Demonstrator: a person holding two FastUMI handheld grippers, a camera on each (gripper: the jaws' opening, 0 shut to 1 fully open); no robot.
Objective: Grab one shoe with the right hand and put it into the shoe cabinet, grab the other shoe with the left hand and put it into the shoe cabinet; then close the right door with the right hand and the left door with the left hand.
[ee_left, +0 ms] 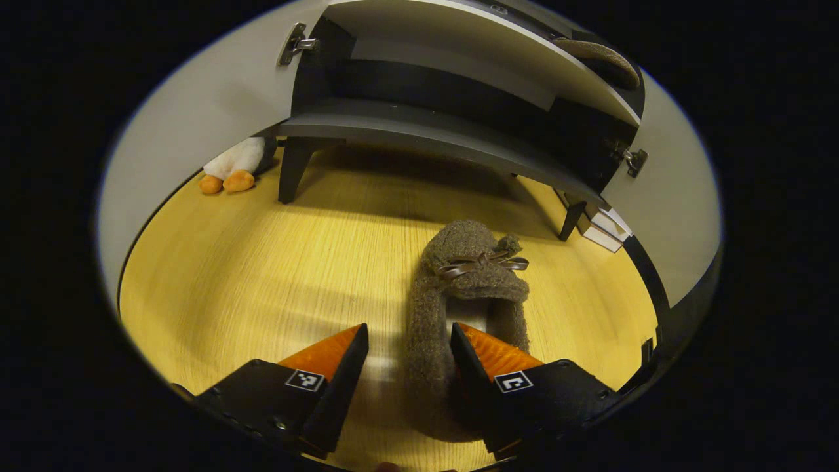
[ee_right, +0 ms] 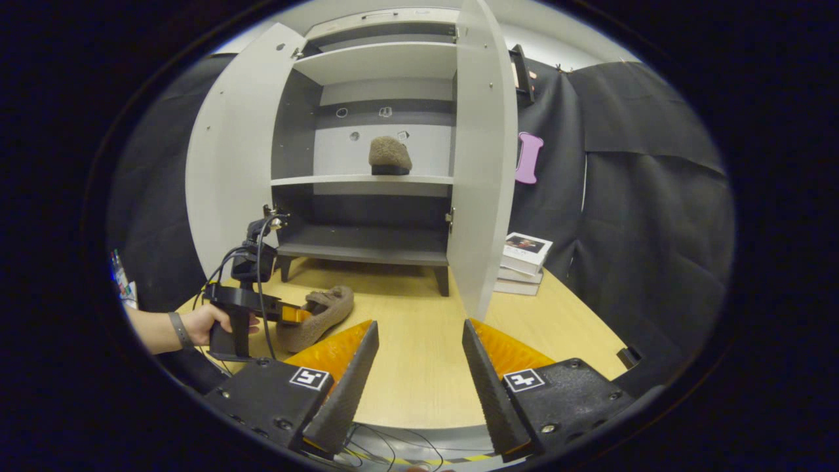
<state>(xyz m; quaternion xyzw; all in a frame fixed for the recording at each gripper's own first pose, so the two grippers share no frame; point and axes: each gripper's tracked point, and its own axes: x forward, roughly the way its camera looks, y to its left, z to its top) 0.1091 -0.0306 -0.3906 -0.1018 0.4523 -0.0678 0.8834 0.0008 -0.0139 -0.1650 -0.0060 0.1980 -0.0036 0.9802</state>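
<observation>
Fingers (ee_left: pixel 473 354) straddle slipper (ee_left: pixel 459 288) wall, parted | right gripper (ee_right: pixel 419 341) empty

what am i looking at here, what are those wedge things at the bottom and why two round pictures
Those wedges are jaws of two hand-held grippers, each carrying its own camera. In the left gripper view, the left gripper straddles one side wall of a fuzzy brown shoe lying on the wooden table, jaws open. The right gripper view shows the right gripper open and empty, facing the shoe cabinet with both doors open. The other shoe already sits on its middle shelf. A person's hand holds the left gripper there.
</observation>
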